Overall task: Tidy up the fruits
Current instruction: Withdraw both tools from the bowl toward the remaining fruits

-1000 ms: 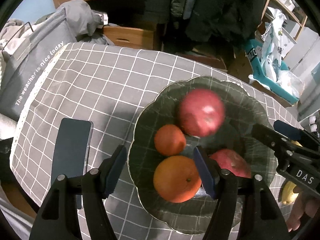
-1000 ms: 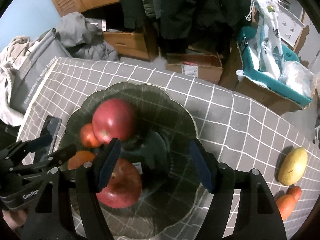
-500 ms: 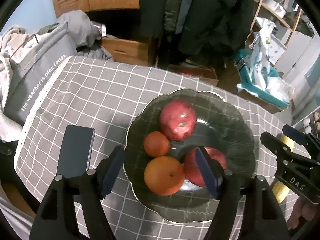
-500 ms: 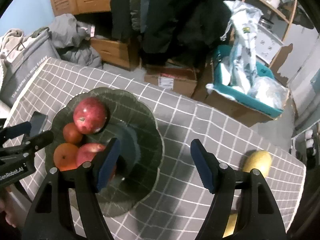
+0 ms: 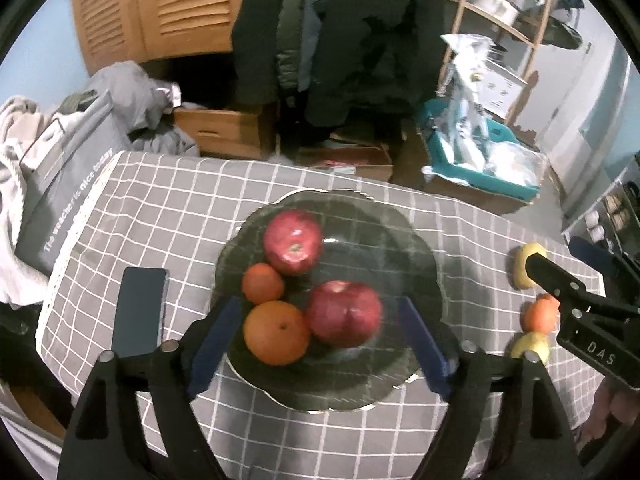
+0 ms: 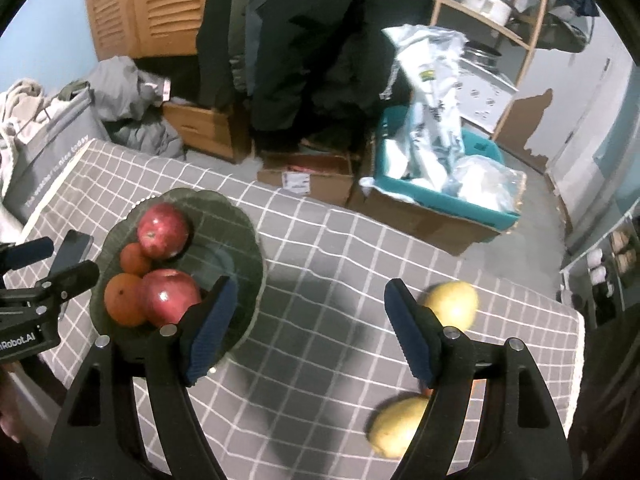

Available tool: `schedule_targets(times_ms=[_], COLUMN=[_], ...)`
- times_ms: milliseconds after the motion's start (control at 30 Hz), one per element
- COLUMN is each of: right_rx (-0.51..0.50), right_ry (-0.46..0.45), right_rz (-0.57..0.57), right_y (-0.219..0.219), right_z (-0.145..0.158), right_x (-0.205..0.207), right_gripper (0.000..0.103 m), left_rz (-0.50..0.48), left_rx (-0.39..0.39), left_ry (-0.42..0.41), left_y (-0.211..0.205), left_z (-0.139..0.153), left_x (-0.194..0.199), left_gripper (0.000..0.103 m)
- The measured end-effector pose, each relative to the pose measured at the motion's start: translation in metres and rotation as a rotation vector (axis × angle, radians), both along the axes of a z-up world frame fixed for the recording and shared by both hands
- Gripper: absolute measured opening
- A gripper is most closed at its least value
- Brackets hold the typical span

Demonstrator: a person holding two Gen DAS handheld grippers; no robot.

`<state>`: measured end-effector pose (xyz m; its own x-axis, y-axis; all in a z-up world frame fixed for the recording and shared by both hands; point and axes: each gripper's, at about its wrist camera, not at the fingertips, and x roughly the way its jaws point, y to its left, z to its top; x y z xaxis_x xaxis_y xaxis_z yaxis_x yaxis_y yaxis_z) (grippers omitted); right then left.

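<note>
A dark glass plate (image 5: pixel 400 216) holds two red apples (image 5: pixel 293 242) (image 5: pixel 345 314), a small orange (image 5: pixel 263 283) and a big orange (image 5: pixel 277 333). My left gripper (image 5: pixel 320 308) hovers above its near side, jaws opening. The big orange and near apple show between the pads, untouched. My right gripper (image 6: pixel 309 286) hangs over bare tablecloth right of the plate (image 6: pixel 240 232), jaws opening with nothing between them. Two yellow fruits (image 6: pixel 454 304) (image 6: pixel 396 424) lie by its right finger. Another orange (image 5: pixel 540 316) sits between them, nearly hidden in the right wrist view.
A dark phone (image 5: pixel 140 308) lies flat left of the plate. A grey bag (image 5: pixel 60 184) leans at the table's left edge. Beyond the far edge, cardboard boxes (image 6: pixel 304 176) and a teal bin (image 6: pixel 440 196) stand on the floor.
Both grippers rose and drew back from the plate. The right one swung right until the yellow fruits came into view. The left jaws widened, and the near apple now rests beside the big orange.
</note>
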<state>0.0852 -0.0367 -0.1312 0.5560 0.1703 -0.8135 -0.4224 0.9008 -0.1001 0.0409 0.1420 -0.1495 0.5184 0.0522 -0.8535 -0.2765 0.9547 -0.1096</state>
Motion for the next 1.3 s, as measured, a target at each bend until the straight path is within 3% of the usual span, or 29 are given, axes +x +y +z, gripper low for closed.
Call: schedule_targets(times_ms=[500, 600, 1300], right_rx=[0.022, 0.031, 0.056], right_ry=[-0.077, -0.088, -0.013], right_rz=[-0.085, -0.099, -0.287], right_y=[-0.091, -0.107, -0.216], right_z=[0.03, 0.035, 0.008], right_x=[-0.037, -0.044, -0.05], right_gripper=[0.082, 0.083, 0.086], left_rz=[-0.177, -0.206, -0.426], left_rx=[0.004, 0.011, 0.029], left_ry=[-0.066, -0.079, 0.035], left_y=[-0.082, -0.099, -0.218], left_z=[0.039, 0.043, -0.001], left_x=[-0.009, -0.008, 0.018], left_gripper=[0.087, 0.092, 0.092])
